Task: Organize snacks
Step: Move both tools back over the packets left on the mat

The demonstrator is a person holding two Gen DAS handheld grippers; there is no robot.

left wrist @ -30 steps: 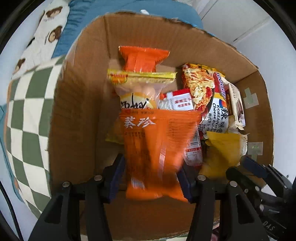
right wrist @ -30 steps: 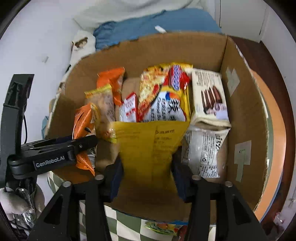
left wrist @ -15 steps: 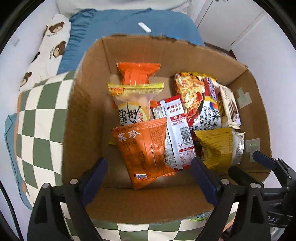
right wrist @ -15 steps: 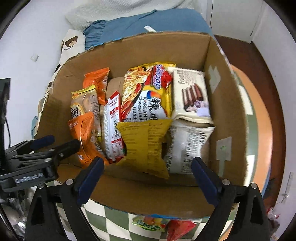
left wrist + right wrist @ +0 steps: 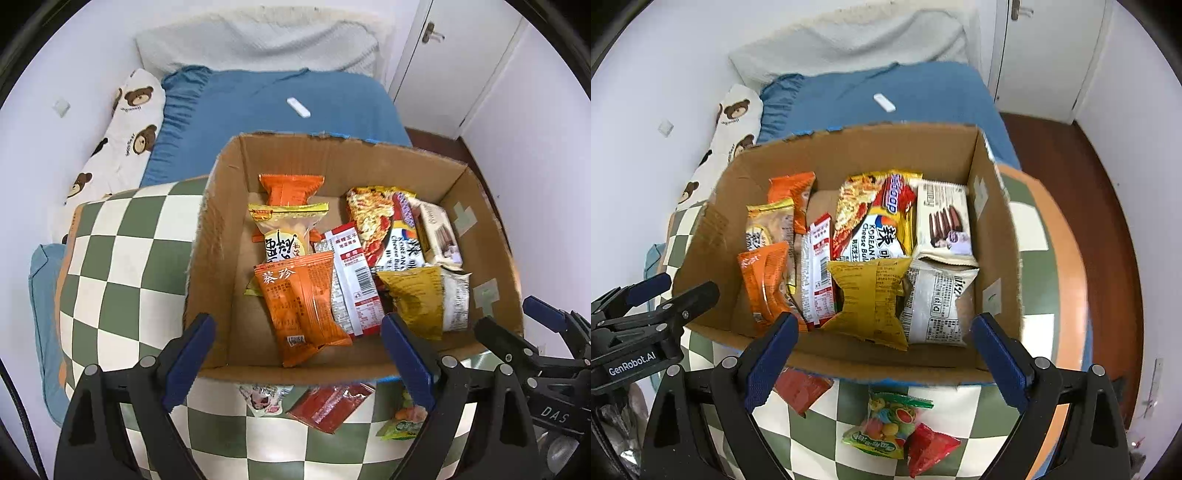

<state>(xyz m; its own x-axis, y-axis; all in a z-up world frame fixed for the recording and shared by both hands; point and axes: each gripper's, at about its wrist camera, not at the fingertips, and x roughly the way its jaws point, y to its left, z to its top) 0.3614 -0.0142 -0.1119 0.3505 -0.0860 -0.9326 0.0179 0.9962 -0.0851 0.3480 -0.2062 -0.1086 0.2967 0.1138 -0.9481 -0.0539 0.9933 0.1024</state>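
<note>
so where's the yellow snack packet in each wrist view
Left wrist: the yellow snack packet stands right of centre in the cardboard box, just right of the red-and-white sachet.
Right wrist: the packet stands near the box's front wall, centre of frame, between the same sachet and a white wrapper.
Shared landmark: the red-and-white sachet.

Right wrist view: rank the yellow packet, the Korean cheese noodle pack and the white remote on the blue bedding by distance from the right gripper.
1. yellow packet, front of the cardboard box, nearest the right gripper.
2. Korean cheese noodle pack, behind it, mid-box.
3. white remote, on blue bedding beyond the box.
</note>
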